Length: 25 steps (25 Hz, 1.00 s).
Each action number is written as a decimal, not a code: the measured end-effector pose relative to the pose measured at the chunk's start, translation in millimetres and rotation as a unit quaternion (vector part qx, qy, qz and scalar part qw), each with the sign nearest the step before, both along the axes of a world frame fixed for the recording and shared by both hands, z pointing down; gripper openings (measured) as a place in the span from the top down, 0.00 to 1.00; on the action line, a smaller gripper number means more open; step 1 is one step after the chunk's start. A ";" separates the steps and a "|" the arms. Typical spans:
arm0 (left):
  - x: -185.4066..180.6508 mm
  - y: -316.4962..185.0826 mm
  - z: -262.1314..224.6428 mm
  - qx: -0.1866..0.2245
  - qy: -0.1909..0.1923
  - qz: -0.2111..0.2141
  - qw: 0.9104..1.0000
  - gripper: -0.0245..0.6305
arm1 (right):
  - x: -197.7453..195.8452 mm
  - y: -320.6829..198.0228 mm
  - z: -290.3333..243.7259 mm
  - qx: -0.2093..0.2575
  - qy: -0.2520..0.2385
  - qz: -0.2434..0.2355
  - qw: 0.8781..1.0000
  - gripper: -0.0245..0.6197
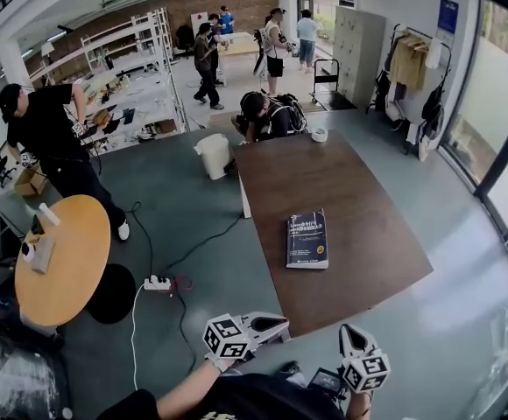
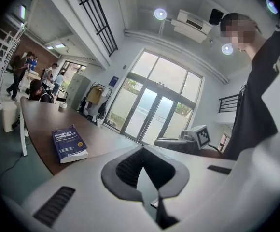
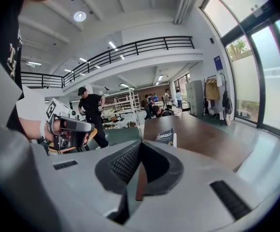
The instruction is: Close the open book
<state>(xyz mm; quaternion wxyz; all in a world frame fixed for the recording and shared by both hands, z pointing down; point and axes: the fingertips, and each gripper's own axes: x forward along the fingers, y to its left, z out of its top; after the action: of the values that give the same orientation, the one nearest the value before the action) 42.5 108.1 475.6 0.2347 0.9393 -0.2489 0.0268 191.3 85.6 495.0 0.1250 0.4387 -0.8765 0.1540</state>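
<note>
Head view, two hand-held grippers and one book. One dark-blue book (image 1: 307,239) lies closed, cover up, right of frame centre on the single brown rectangular table (image 1: 359,191). The left gripper (image 1: 282,325) and the right gripper (image 1: 348,332) sit at the lower edge, both well apart from the book. Each has its two jaws drawn together on nothing. One round wooden table (image 1: 70,252) stands at the left, one white bin (image 1: 214,156) above centre and one power strip (image 1: 157,283) on the floor. Two people are near the tables; four more stand at upper centre.
</note>
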 end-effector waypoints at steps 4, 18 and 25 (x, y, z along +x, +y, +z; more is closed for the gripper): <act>-47.6 17.3 6.0 -0.002 0.015 -0.005 1.000 0.96 | -59.6 16.1 0.2 0.000 0.011 -0.015 1.000 0.98; -188.1 101.3 31.8 -0.023 0.052 -0.011 0.998 0.96 | -233.5 112.5 13.8 0.000 0.059 -0.058 0.997 0.98; -188.4 117.3 17.1 -0.005 0.047 -0.002 0.999 0.96 | -235.6 127.9 1.7 0.013 0.063 -0.061 0.996 0.98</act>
<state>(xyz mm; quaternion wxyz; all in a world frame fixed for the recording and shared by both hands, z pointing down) -145.9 225.3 492.7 0.2510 0.9378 -0.2391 -0.0169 -44.3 213.5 496.7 0.1834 0.3946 -0.8940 0.1066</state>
